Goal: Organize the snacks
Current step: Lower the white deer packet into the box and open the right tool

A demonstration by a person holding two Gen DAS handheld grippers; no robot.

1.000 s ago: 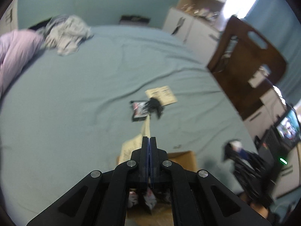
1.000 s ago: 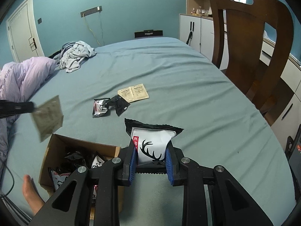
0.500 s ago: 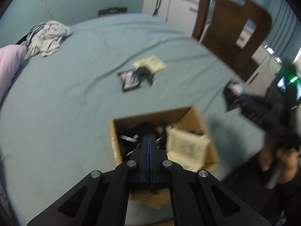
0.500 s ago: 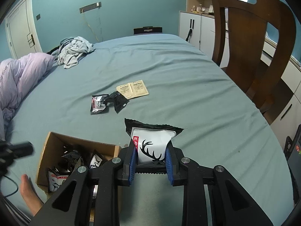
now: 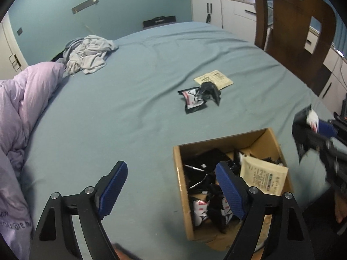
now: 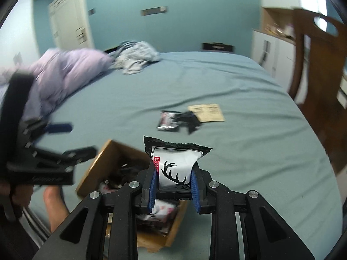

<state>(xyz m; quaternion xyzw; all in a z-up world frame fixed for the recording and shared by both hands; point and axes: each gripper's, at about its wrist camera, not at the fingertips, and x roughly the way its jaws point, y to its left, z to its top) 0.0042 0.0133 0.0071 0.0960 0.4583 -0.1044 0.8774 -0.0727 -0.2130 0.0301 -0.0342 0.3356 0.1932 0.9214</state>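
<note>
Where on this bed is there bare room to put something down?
Open sheet lies between the purple duvet and the cardboard box, and beyond the loose snack packets toward the crumpled clothes. The box itself is crowded with packets.

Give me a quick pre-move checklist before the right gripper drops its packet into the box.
1. Right gripper clamped on the deer-print packet: ok.
2. Left gripper jaws opening, nothing between them: ok.
3. Cardboard box open-topped, room on top of the packets inside: ok.
4. Packet held directly above the box opening: cannot tell.
5. Left gripper clear of the box: not ok, it hangs at the box's edge.
6. Loose packets on the bed left to collect: ok, three visible.
</note>
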